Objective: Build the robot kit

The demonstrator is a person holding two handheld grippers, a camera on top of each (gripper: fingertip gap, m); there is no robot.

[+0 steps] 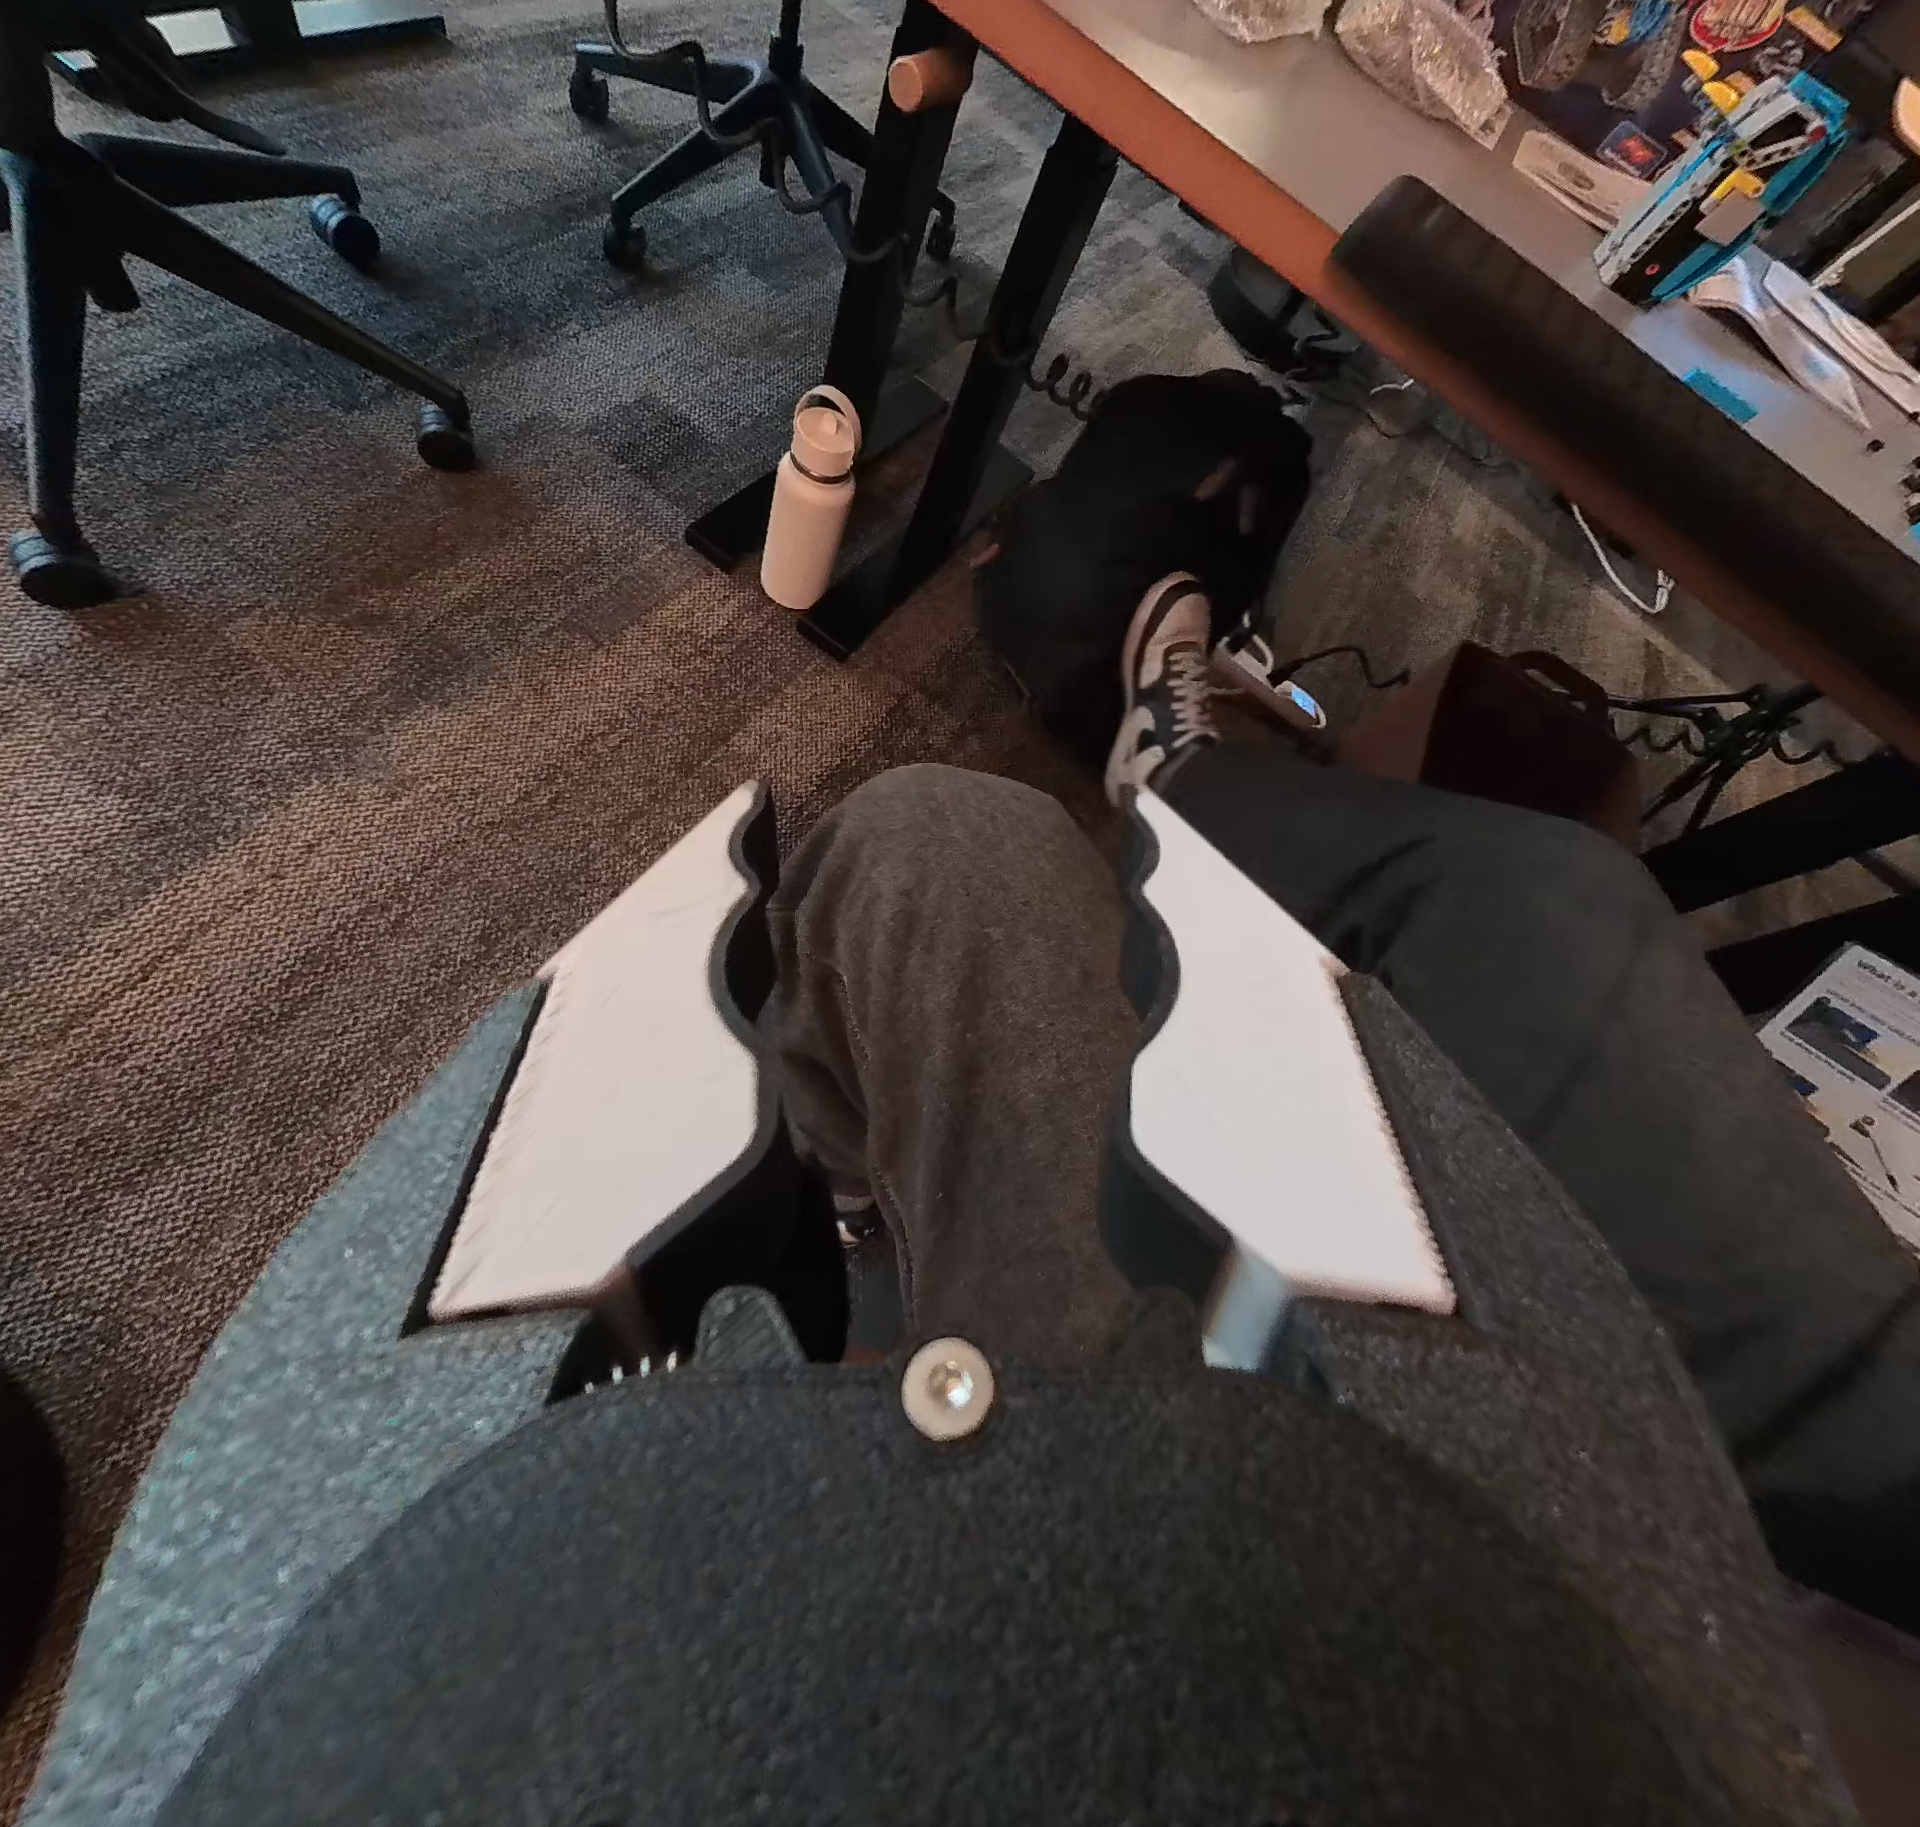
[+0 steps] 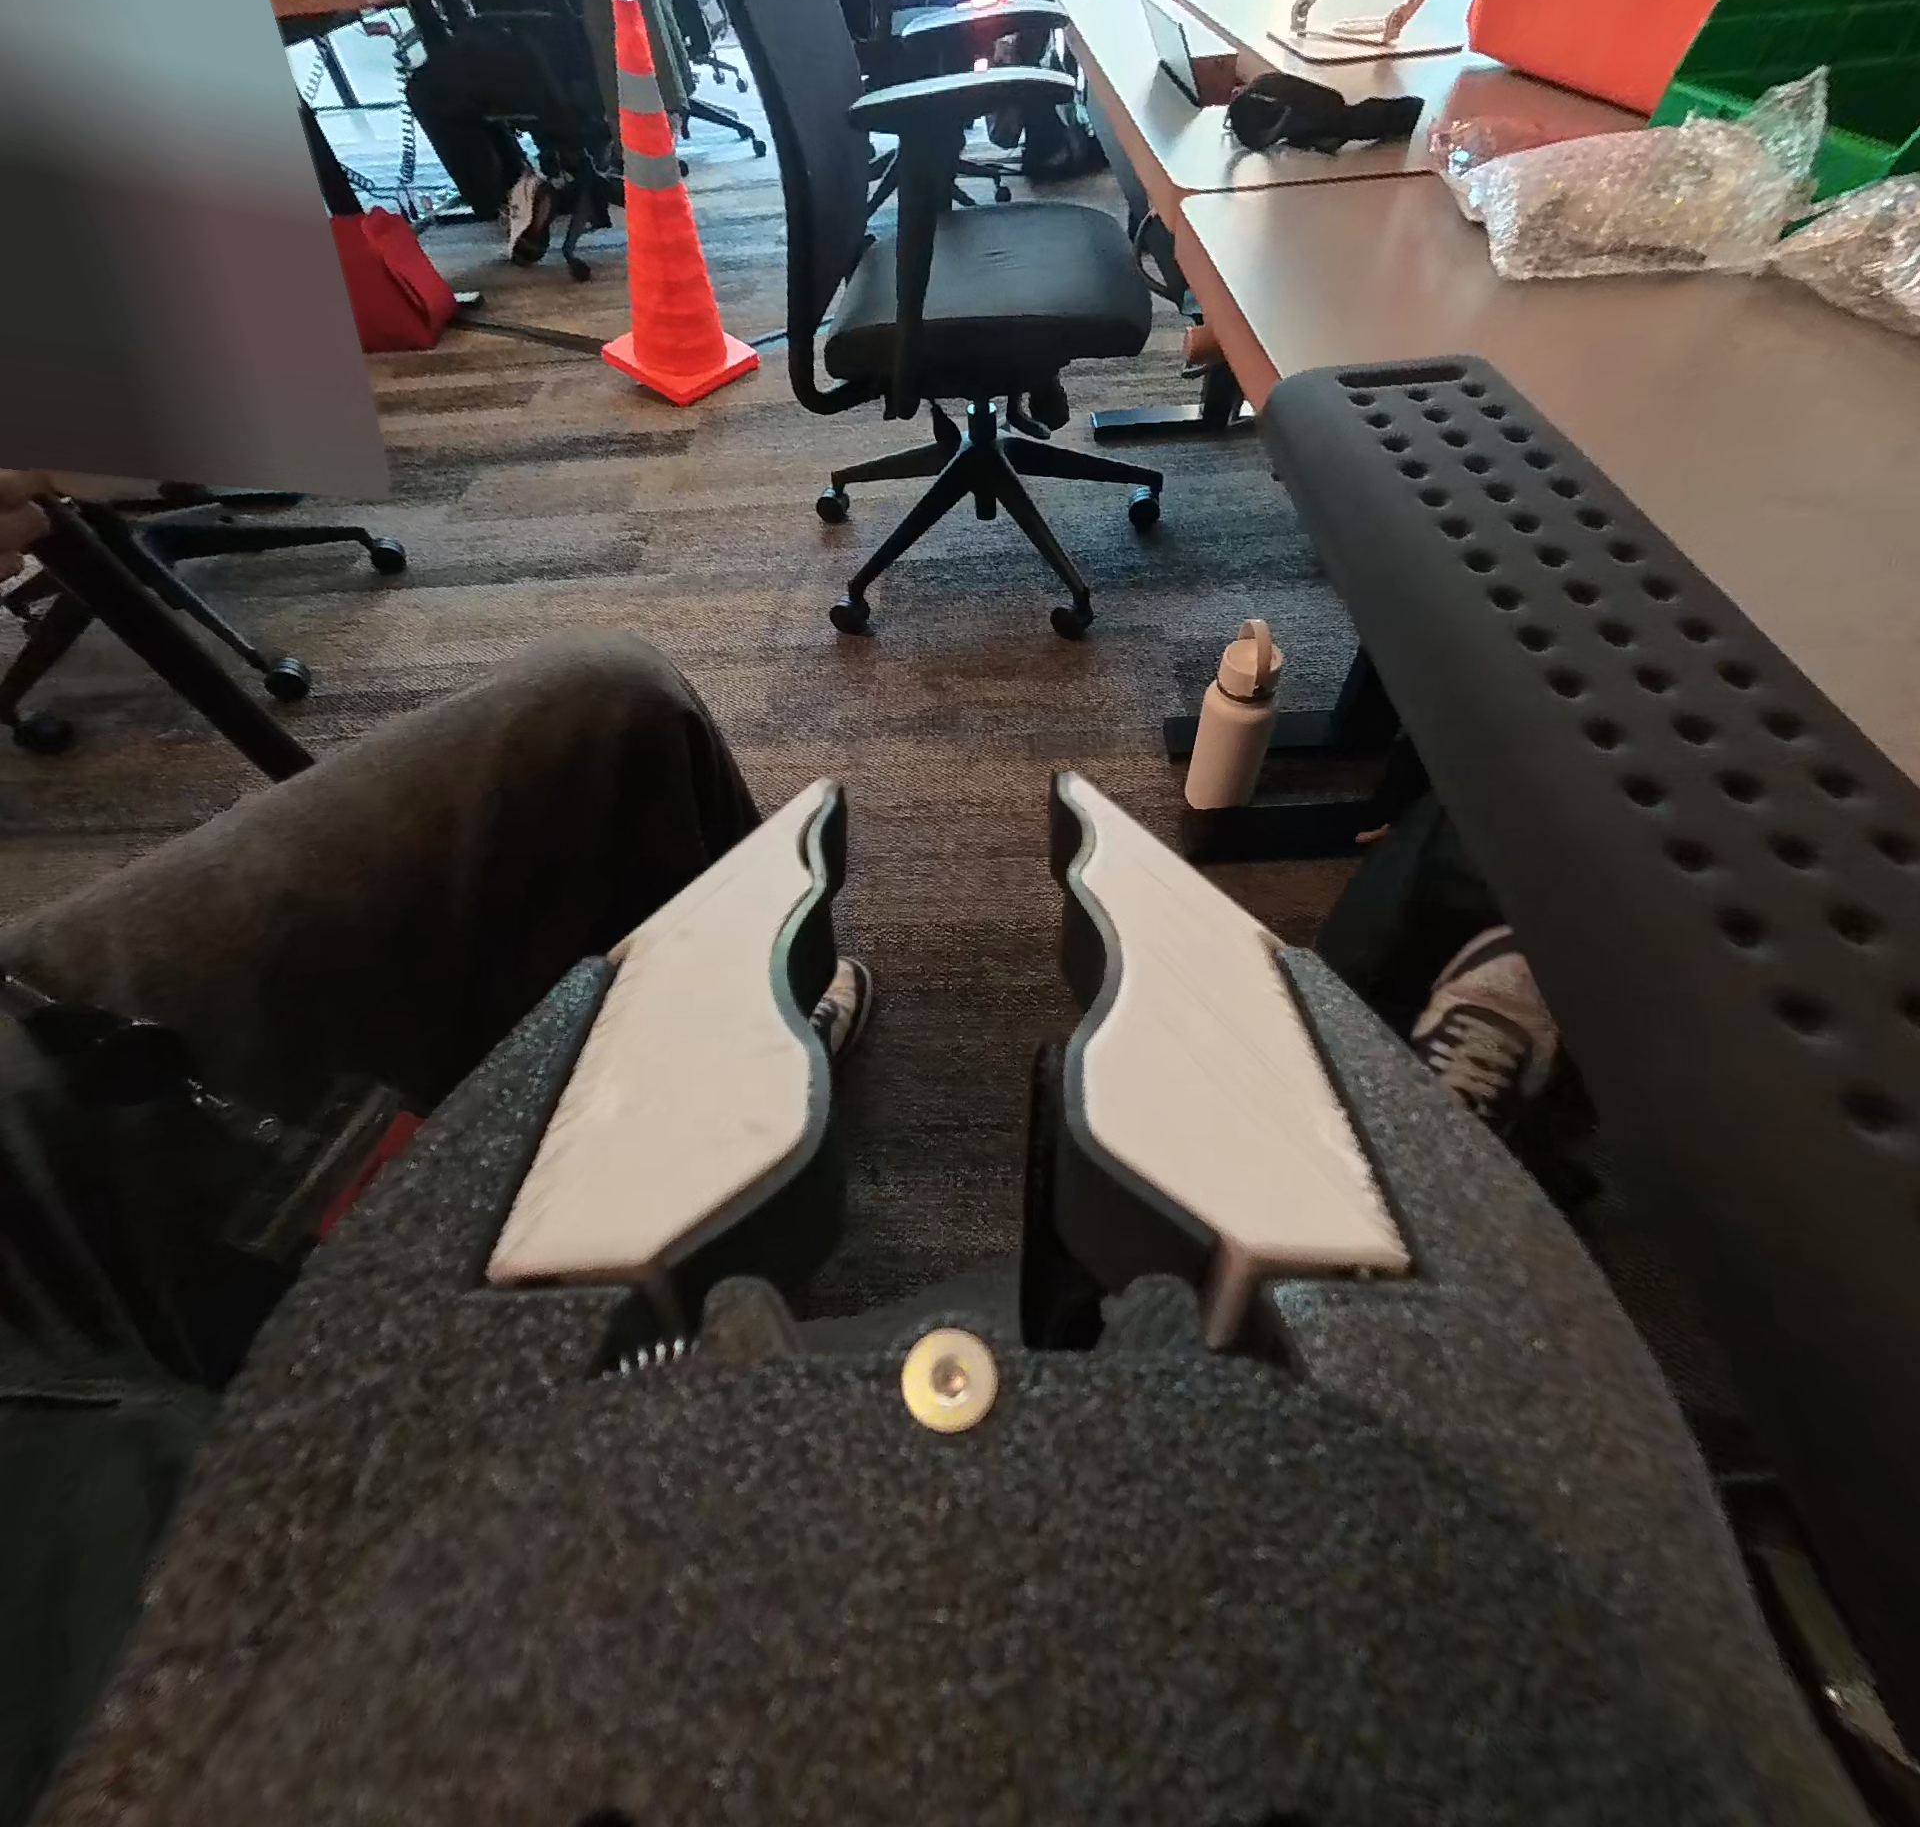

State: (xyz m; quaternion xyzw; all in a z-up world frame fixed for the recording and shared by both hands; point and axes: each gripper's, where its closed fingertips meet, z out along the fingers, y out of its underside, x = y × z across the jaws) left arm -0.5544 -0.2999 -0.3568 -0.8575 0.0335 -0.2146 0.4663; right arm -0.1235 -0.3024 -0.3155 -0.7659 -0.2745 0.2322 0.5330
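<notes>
print: colourful box (image 1: 1621,21) | leaflet (image 1: 1860,1060) on floor | wording not given; nothing else legible in either view

Brown-grey carpet (image 2: 935,697) throughout. Black swivel chair (image 2: 966,302) mid-room, orange cone (image 2: 665,250) just left of it. Grey table (image 2: 1610,364) at right, orange-edged, on black legs (image 1: 914,343). White bottle (image 1: 805,499) on floor beside a leg. Daylight at back.

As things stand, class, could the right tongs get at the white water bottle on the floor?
Probably yes: the open right tongs face bare carpet, and the white water bottle stands upright ahead, slightly right, beside the desk foot, with nothing between.
</notes>
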